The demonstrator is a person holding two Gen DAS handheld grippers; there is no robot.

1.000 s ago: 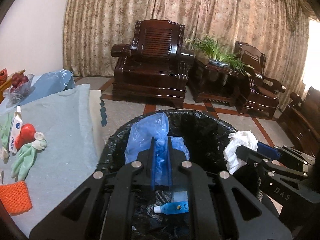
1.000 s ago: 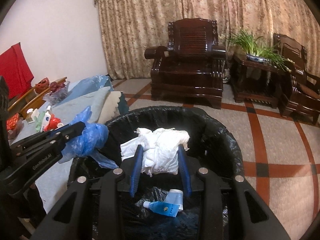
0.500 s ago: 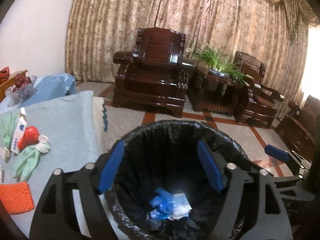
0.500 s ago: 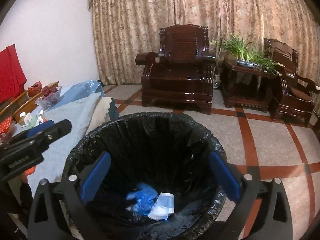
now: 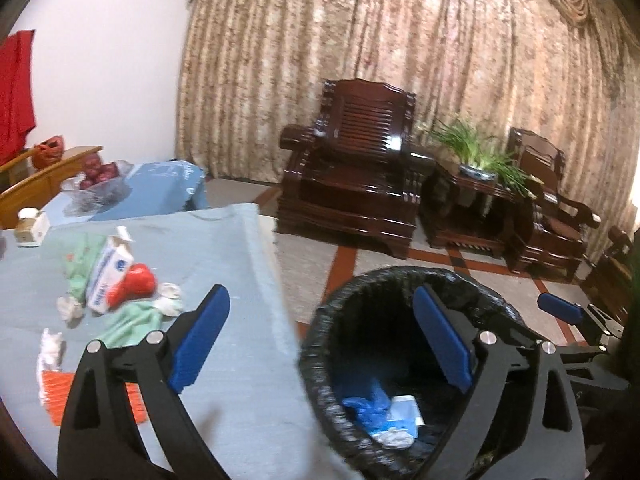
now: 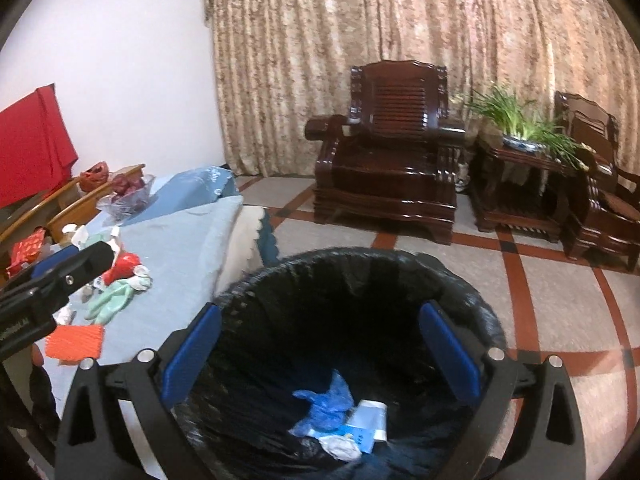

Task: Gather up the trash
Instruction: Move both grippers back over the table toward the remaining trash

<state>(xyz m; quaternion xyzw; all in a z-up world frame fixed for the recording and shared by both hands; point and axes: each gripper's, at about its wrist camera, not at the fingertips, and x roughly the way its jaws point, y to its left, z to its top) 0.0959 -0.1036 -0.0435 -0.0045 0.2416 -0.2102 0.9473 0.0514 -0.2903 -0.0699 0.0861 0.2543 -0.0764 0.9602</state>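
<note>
- Now our left claw [image 5: 320,340] stands spread wide with nothing between its blue pads [image 5: 199,338]; its jaws have just been opening, and we judge that is why the blue plastic bag [image 5: 370,402] lies at the bottom of the trash bin [image 5: 400,276]
- Our right claw [image 6: 320,354] is spread just as wide and empty, hanging over the bin mouth; the crumpled white tissue [image 6: 340,448] sits down inside beside a small blue-and-white tube [image 6: 360,436], so both loads look delivered
- We keep the bin, lined with a black bag, just beside the desk [image 5: 232,360] edge, probably so each carry is short
- More trash waits on the desk's light blue cloth: a white-and-blue carton [image 5: 108,274], a red wrapper [image 5: 134,284], pale green gloves [image 5: 132,320], white scraps [image 5: 50,350] and an orange net [image 5: 60,396]
- Our left claw sits half over the desk, half over the bin, which suits reaching for that pile next
- Collection seems partway done, since several pieces are not yet binned
</note>
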